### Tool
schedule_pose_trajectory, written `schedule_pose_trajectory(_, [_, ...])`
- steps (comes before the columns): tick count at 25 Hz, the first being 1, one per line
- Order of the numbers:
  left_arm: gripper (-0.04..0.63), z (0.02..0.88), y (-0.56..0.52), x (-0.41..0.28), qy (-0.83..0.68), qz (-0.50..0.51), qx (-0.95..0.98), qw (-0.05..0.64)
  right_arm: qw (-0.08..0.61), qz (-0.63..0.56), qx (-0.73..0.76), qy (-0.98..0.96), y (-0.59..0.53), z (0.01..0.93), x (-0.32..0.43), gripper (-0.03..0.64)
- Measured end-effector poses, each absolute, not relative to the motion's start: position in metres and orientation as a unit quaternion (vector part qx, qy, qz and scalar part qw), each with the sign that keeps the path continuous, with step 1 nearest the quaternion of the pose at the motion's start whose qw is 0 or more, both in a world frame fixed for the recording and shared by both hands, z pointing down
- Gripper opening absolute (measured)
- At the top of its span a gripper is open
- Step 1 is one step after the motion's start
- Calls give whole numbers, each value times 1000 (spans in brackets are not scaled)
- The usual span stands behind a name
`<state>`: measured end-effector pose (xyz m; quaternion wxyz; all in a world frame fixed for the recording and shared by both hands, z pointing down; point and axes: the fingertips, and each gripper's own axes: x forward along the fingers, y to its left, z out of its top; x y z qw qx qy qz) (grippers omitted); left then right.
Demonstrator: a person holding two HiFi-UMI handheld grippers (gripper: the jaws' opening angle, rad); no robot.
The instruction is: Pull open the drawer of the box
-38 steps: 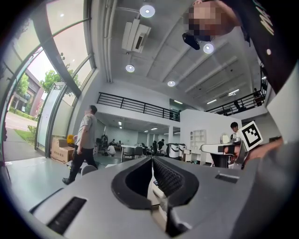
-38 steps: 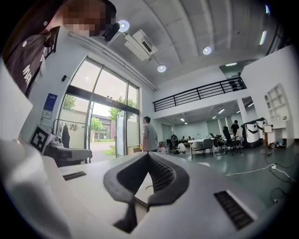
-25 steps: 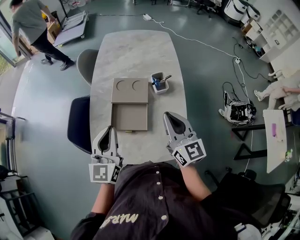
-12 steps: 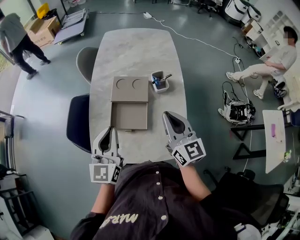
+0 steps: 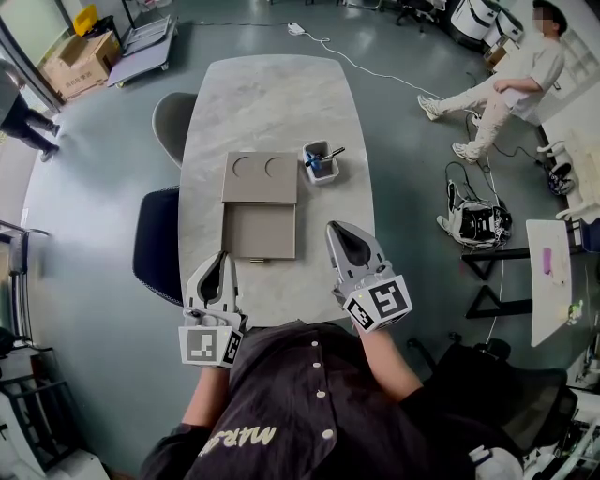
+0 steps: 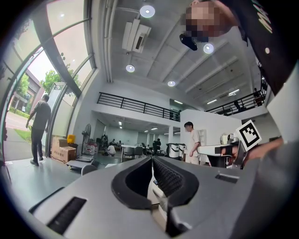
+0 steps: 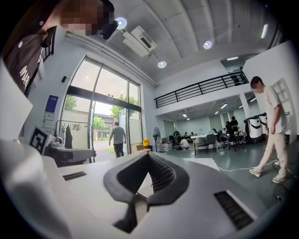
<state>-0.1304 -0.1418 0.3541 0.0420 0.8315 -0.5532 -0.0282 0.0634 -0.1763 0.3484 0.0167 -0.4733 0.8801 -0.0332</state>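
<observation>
Tan box [image 5: 260,180] sits mid table [image 5: 272,103], its drawer [image 5: 259,232] already out toward the near side. Nothing moved lately: left claw [image 5: 221,257] and right claw [image 5: 336,230] stay clenched, empty, near edge. Task looks done.

Bright, even light: daylight through tall windows [image 7: 100,107] and round ceiling lamps [image 6: 147,10]. Shadows are soft. Every view bulges fisheye-fashion, with black corners in both gripper views.

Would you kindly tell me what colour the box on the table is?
Plain greyish brown, with no pattern; the box shows best in the head view.
</observation>
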Motion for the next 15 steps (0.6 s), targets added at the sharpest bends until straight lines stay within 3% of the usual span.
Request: schedule_pose_trajectory(15, [20, 355, -149, -127, -550, -25, 834, 45, 9, -36, -470, 882, -183, 350, 62, -4])
